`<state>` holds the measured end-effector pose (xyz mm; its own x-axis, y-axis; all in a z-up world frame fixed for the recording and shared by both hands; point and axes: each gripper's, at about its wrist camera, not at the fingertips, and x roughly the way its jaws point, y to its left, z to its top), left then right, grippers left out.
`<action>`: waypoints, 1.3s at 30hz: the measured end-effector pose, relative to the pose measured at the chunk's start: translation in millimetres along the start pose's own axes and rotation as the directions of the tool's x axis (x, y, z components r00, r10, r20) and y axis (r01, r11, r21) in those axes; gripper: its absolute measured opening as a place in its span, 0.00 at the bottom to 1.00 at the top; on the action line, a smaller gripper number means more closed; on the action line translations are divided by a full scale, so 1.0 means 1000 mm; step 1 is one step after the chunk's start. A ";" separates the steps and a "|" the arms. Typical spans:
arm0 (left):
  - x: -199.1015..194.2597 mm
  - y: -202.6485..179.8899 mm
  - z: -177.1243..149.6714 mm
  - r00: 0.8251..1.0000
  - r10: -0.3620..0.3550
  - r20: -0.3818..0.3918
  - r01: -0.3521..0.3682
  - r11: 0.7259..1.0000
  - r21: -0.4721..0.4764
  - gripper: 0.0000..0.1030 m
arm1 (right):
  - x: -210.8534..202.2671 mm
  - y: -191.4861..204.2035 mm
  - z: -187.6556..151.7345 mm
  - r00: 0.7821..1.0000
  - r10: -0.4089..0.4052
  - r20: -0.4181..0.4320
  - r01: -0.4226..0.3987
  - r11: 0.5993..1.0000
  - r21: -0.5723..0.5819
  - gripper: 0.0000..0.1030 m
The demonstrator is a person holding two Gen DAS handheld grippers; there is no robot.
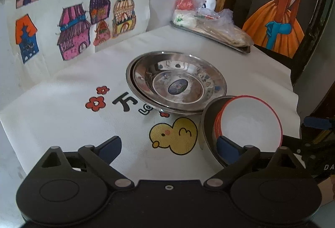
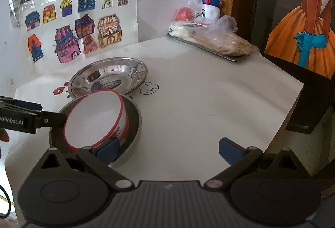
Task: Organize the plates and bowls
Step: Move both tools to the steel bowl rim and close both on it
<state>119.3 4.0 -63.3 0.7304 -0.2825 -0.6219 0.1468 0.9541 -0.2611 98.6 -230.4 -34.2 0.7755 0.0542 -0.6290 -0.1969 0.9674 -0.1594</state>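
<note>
Both tongs, left (image 1: 168,149) and right (image 2: 169,149), gape empty; the white bowl (image 2: 94,119), seemingly tilted in the steel bowl (image 2: 134,123), could tip if nudged.

**Table surface: what's on it**

White tabletop (image 2: 209,106) fills the middle of both views, with cartoon prints on it: yellow duck (image 1: 173,135), red flowers (image 1: 95,103), black lettering partly covered.

Directly on it:
- Stacked steel plates (image 1: 177,84), centre of left view, mid-left of right view. At least two, nested, slightly offset.
- Steel bowl (image 2: 134,123), lower left of right view, just beside the plates. A white red-rimmed bowl (image 2: 95,119) sits tilted inside it, so not on the table itself.
- Flat metal tray (image 2: 209,47) at the far edge, upper middle, well apart from the dishes. Bagged food lies on the tray.
</note>
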 end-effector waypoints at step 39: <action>0.014 -0.015 0.007 0.994 -0.095 -0.052 0.091 0.993 -0.077 0.22 | 0.012 -0.003 0.008 0.986 0.129 -0.102 -0.097 0.956 0.276 0.29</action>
<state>132.3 -13.7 -62.8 0.6773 -0.3766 -0.6320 0.1604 0.9140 -0.3728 113.8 -230.4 -35.3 0.6782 0.1533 -0.7187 -0.0978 0.9881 0.1184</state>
